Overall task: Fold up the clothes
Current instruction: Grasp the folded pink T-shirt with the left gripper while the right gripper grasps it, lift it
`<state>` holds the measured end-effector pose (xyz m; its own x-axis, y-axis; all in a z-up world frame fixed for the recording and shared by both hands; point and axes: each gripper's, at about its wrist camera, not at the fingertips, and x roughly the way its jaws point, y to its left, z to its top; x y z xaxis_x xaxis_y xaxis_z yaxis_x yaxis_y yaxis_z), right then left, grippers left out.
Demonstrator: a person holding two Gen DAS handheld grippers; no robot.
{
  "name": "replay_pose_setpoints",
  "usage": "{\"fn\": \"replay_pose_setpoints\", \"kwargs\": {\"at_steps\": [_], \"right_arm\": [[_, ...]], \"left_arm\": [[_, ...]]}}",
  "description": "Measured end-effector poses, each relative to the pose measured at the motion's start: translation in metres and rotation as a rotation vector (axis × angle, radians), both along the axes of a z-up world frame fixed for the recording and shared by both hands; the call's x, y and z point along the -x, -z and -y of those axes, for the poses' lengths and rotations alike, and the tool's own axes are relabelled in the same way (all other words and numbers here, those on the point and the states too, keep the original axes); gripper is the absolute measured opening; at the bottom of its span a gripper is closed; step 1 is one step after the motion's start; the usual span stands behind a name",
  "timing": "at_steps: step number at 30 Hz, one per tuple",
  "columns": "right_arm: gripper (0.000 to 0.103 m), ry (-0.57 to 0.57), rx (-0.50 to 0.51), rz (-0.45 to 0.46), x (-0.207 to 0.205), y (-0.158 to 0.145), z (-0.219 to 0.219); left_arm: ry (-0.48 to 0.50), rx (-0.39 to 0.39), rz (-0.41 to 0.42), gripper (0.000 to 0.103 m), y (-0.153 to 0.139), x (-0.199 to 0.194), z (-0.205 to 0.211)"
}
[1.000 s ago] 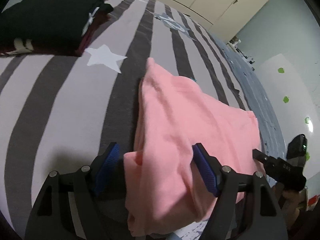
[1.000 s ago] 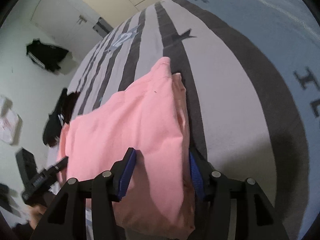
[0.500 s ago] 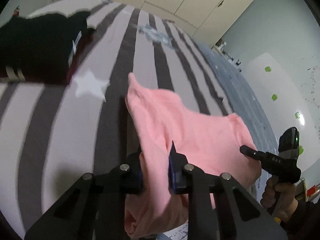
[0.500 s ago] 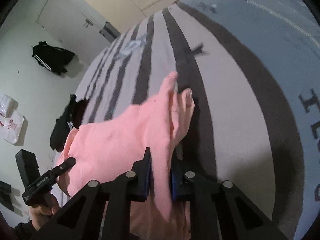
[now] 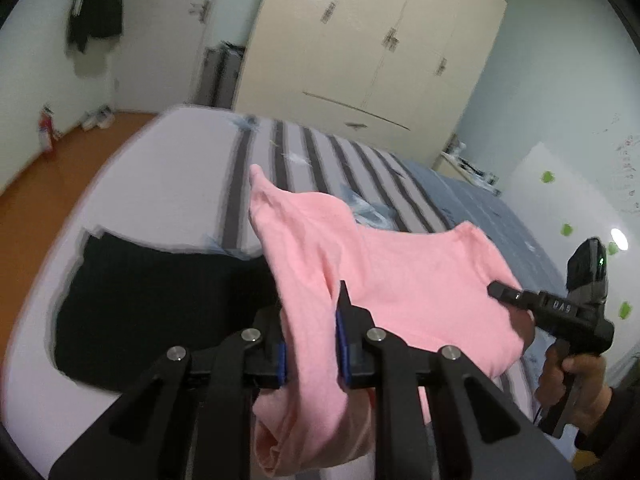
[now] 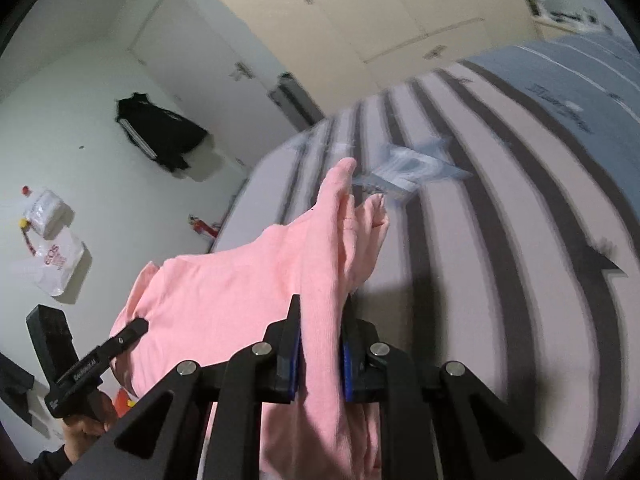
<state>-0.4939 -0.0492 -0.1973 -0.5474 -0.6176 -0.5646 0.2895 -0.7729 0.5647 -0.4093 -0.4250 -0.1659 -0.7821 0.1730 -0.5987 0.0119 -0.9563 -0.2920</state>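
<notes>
Only the left wrist view shows the folded black garment lying on the striped grey-and-white bed, left of the left claw. That claw is clamped narrow on a bunched edge of the pink knit garment, which hangs raised above the bed. Only the right wrist view shows a white plastic bag on the wall. The right claw pinches the pink cloth's other edge.

Striped bedspread, grey and pale bands, covering the bed. Cream wardrobe against the far wall. Black jacket hanging on white wall; plastic bag below it.
</notes>
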Motion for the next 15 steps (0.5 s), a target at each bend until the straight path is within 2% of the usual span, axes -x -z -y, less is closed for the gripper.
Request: {"fn": "replay_pose_setpoints", "kwargs": {"at_steps": [4,7,10,15], "right_arm": [[0.014,-0.058,-0.002,-0.02,0.028,0.009,0.081],[0.014,-0.082,-0.024,-0.016,0.037,0.031,0.133],[0.013,-0.08,-0.032,0.033,0.036,0.056,0.163],[0.014,-0.084,-0.052,0.06,0.014,0.08,0.182]], "left_arm": [[-0.068,0.061,0.007,0.016,0.007,0.011,0.071],[-0.097,0.095,0.032,0.016,0.027,0.012,0.11],[-0.117,0.091,0.072,0.016,0.05,0.014,0.134],[-0.13,0.085,0.107,0.016,0.082,-0.003,0.163]]}}
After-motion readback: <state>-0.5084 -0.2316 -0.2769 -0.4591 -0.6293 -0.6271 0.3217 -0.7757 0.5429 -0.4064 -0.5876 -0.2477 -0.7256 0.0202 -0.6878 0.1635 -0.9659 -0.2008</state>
